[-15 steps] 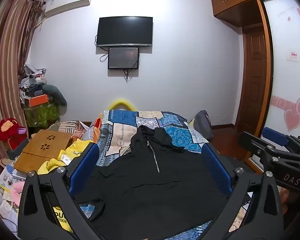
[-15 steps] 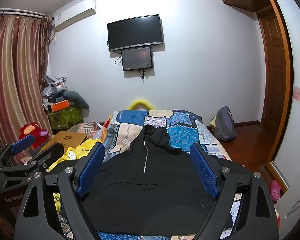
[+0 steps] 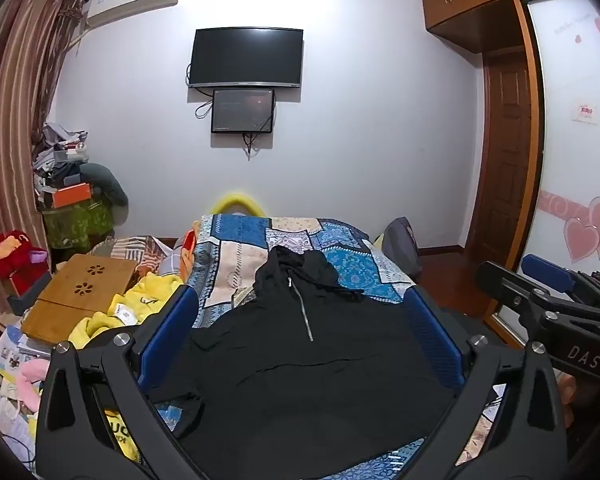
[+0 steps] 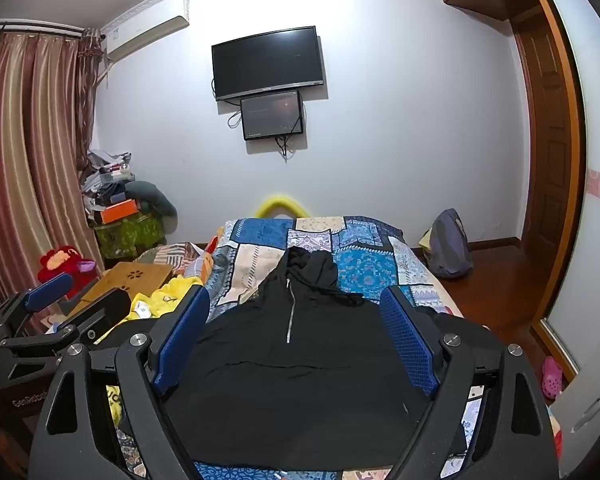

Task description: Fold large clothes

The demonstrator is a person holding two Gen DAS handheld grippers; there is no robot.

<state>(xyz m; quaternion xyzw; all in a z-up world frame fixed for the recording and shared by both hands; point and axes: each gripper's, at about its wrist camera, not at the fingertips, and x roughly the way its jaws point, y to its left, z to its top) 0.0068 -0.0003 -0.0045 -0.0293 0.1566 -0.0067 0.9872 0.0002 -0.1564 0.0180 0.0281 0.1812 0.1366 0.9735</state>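
A black zip hoodie (image 3: 300, 364) lies spread face up on the patchwork bed cover (image 3: 244, 244), hood toward the far wall. It also shows in the right wrist view (image 4: 296, 376), on the same cover (image 4: 364, 268). My left gripper (image 3: 300, 324) is open and empty, held above the hoodie's near part. My right gripper (image 4: 296, 320) is open and empty too, held above the hoodie. Each gripper shows at the edge of the other's view: the right one (image 3: 548, 292), the left one (image 4: 60, 304).
Left of the bed lie a yellow garment (image 3: 140, 304), a wooden lap desk (image 3: 80, 300), a red plush toy (image 3: 12, 256) and a pile of clutter (image 3: 72, 188). A grey backpack (image 4: 448, 248) stands on the floor at right near a wooden door (image 4: 548, 140).
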